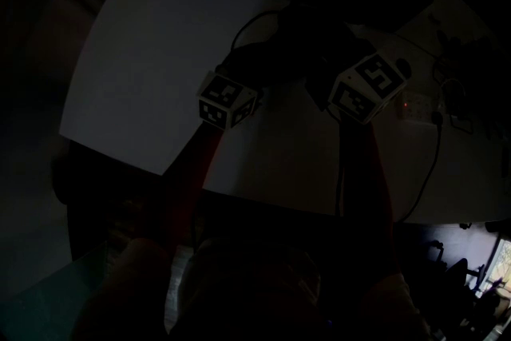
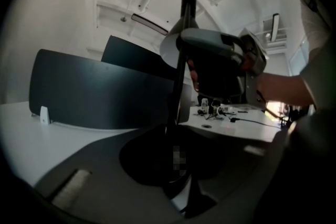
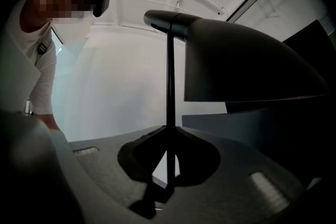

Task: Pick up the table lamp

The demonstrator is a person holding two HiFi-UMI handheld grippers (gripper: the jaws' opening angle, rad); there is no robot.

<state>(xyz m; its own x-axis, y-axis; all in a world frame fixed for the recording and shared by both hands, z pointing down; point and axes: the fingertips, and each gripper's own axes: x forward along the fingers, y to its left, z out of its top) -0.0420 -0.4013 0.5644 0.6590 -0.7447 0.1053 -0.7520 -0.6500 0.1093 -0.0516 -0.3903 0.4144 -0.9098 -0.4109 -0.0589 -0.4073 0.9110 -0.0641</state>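
at the far edge of the worktop (image 1: 152, 84), the left tongs (image 2: 176, 134) and the right tongs (image 3: 168, 136) — 2 opposite sides — each pinch the table lamp (image 3: 236, 71) by its thin stem (image 3: 169, 86).

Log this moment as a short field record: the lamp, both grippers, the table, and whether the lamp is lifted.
table lamp: dark, standing upright
stem: thin, black
shade: dark cone at the stem's top
left gripper: shut on the stem
right gripper: shut on the stem, below the shade
table: white, black cable on its right part
lifted: cannot tell, base not clearly seen
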